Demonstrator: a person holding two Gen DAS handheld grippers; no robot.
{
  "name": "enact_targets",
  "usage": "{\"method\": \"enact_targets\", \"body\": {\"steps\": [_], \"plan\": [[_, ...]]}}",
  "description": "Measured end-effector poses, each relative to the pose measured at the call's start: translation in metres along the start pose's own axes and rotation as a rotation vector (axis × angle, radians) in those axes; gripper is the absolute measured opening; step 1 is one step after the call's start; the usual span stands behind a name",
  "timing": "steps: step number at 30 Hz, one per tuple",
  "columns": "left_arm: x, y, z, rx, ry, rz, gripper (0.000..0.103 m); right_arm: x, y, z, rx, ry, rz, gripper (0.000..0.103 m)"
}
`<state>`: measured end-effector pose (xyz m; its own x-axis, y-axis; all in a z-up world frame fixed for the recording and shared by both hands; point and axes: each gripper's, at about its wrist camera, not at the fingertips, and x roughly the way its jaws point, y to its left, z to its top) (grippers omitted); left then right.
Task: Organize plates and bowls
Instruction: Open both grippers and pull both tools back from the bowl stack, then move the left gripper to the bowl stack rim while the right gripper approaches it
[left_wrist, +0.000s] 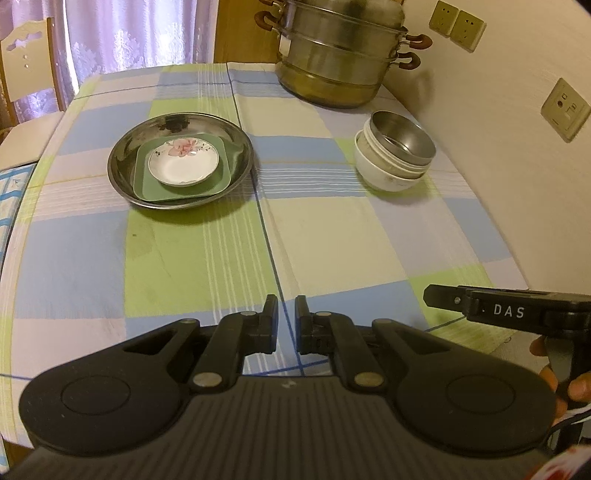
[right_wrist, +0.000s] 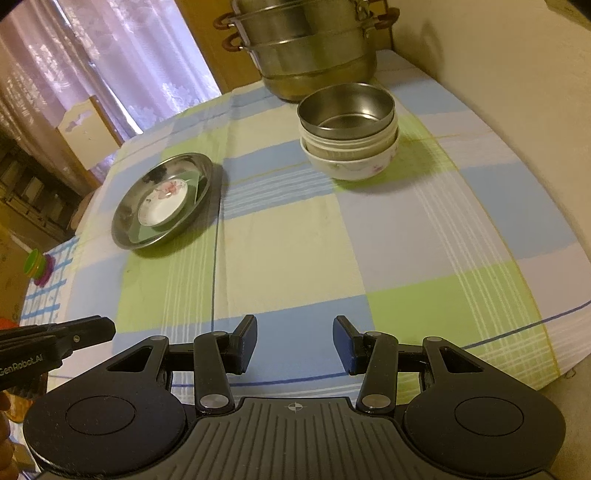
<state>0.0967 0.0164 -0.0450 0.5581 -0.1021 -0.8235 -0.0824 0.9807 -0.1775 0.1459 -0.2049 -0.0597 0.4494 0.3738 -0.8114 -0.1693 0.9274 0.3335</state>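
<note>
A round steel plate (left_wrist: 122, 162) holds a green square plate (left_wrist: 147, 184) with a small white flowered dish (left_wrist: 183, 165) on top, left of the table's middle. At the right, a steel bowl (left_wrist: 402, 142) is nested in stacked white bowls (left_wrist: 384, 177). Both stacks show in the right wrist view: steel plate (right_wrist: 127, 225), steel bowl (right_wrist: 347, 110), white bowls (right_wrist: 354, 164). My left gripper (left_wrist: 286, 317) hovers over the near table edge, jaws nearly closed, empty. My right gripper (right_wrist: 294, 341) is open and empty near the front edge, also in the left wrist view (left_wrist: 443, 297).
A tall steel steamer pot (left_wrist: 340, 55) stands at the back by the wall. The table has a checked cloth (left_wrist: 295, 229). A chair (left_wrist: 29, 62) stands far left before curtains. Wall sockets (left_wrist: 565, 109) are on the right. Small colourful toys (right_wrist: 37, 267) lie at the left.
</note>
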Motion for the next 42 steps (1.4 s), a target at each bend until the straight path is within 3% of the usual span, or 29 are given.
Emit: {"method": "enact_targets", "body": {"steps": [16, 28, 32, 36, 42], "plan": [[0.033, 0.029, 0.033, 0.062, 0.034, -0.081, 0.007, 0.009, -0.013, 0.024, 0.131, -0.075, -0.076, 0.046], [0.072, -0.032, 0.096, 0.147, -0.041, -0.172, 0.007, 0.001, -0.068, 0.084, 0.154, -0.203, -0.14, 0.046], [0.089, -0.057, 0.12, 0.137, -0.058, -0.184, 0.008, 0.011, -0.084, 0.112, 0.133, -0.212, -0.117, 0.046], [0.111, -0.08, 0.143, 0.111, -0.063, -0.193, 0.019, 0.024, -0.098, 0.14, 0.1, -0.215, -0.08, 0.046], [0.146, -0.098, 0.17, 0.028, -0.048, -0.181, 0.02, 0.059, -0.114, 0.177, 0.078, -0.17, -0.008, 0.046]]}}
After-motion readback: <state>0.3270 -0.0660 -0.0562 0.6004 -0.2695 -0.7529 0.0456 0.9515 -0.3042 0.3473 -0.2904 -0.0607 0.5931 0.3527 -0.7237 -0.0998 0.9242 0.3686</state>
